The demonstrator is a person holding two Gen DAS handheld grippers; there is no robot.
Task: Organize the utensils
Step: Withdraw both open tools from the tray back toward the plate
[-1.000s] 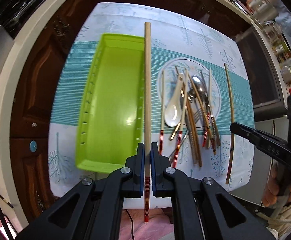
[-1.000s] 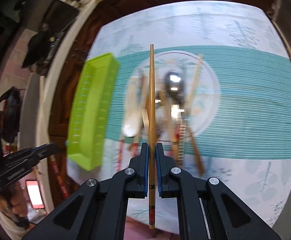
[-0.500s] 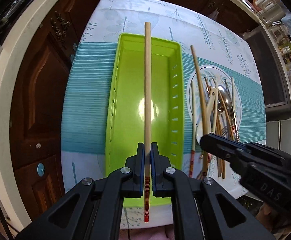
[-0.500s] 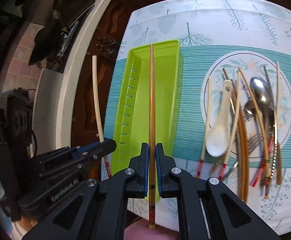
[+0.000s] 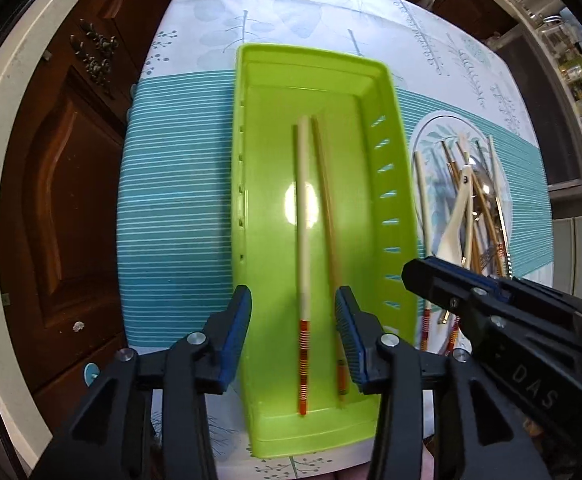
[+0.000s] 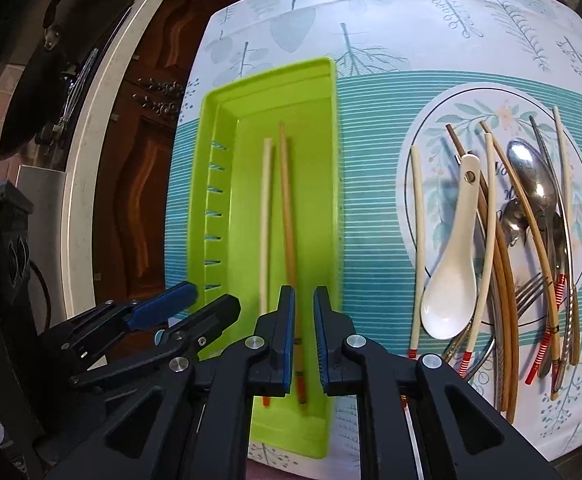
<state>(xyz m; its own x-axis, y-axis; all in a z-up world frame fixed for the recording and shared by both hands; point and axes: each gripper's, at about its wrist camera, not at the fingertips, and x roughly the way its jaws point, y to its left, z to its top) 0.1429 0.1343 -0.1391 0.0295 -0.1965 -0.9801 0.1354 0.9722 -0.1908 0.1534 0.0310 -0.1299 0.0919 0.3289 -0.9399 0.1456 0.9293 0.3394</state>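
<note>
Left gripper (image 5: 294, 332) jaws opening wide, nothing pinched: cream chopstick (image 5: 303, 240) lies free below in green tray (image 5: 387, 184). Right gripper (image 6: 304, 320) jaws opening, narrow gap, brown chopstick (image 6: 287, 216) released alongside. Likely sorting chopsticks together. Right of both: plate (image 6: 431, 128) with remaining utensils, on patterned tablecloth (image 6: 371, 20); dark wooden cabinet (image 5: 59, 180) left.

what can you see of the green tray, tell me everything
The green tray is a long, shallow, lime plastic rectangle with rounded corners, a stepped rim and slots along its side walls. It sits flat on the striped tablecloth, left of the plate. Inside lie a pale chopstick and a brown chopstick, side by side lengthwise.
</note>
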